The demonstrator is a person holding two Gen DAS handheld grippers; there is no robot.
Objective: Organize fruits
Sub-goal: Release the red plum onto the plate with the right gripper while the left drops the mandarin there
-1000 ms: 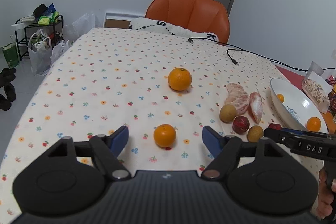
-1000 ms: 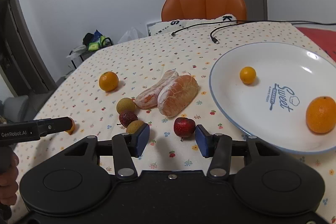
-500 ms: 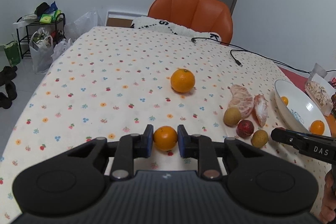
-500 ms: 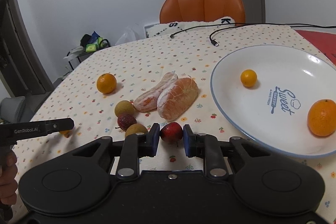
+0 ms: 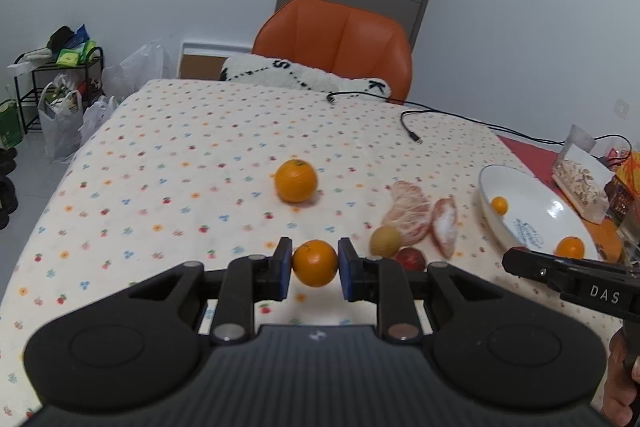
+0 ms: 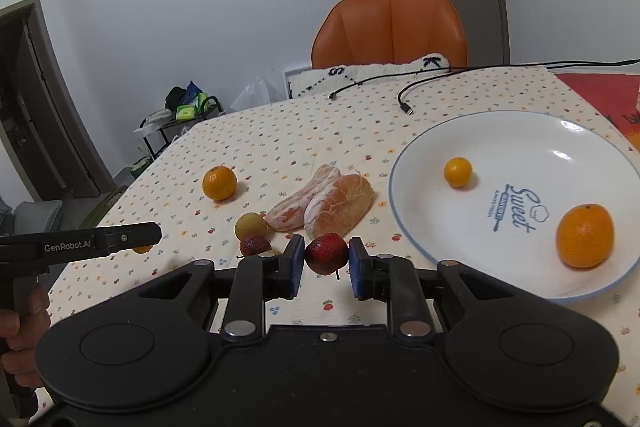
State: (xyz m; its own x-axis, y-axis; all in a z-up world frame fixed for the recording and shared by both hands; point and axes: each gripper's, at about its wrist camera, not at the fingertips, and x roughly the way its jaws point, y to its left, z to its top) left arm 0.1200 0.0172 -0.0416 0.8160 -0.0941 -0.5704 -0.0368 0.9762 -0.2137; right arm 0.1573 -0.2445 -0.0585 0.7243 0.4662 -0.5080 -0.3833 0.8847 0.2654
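My left gripper (image 5: 315, 263) is shut on a small orange (image 5: 315, 263) and holds it just above the flowered tablecloth. My right gripper (image 6: 326, 254) is shut on a small red fruit (image 6: 326, 253), lifted slightly near the white plate (image 6: 404, 187). The plate holds a tiny orange (image 6: 457, 171) and a bigger orange (image 6: 585, 237). On the cloth lie another orange (image 6: 219, 183), two peeled citrus pieces (image 6: 320, 205), a yellow-green round fruit (image 6: 250, 225) and a dark red fruit (image 6: 255, 246).
An orange chair (image 5: 334, 45) with a white cushion stands at the table's far end. A black cable (image 5: 416, 117) lies across the far cloth. A clear snack bag (image 5: 580, 179) sits beyond the plate. A rack and bags stand on the floor at left.
Both grippers were open around their fruits a second ago. Each has closed on its fruit and lifted it a little off the cloth.
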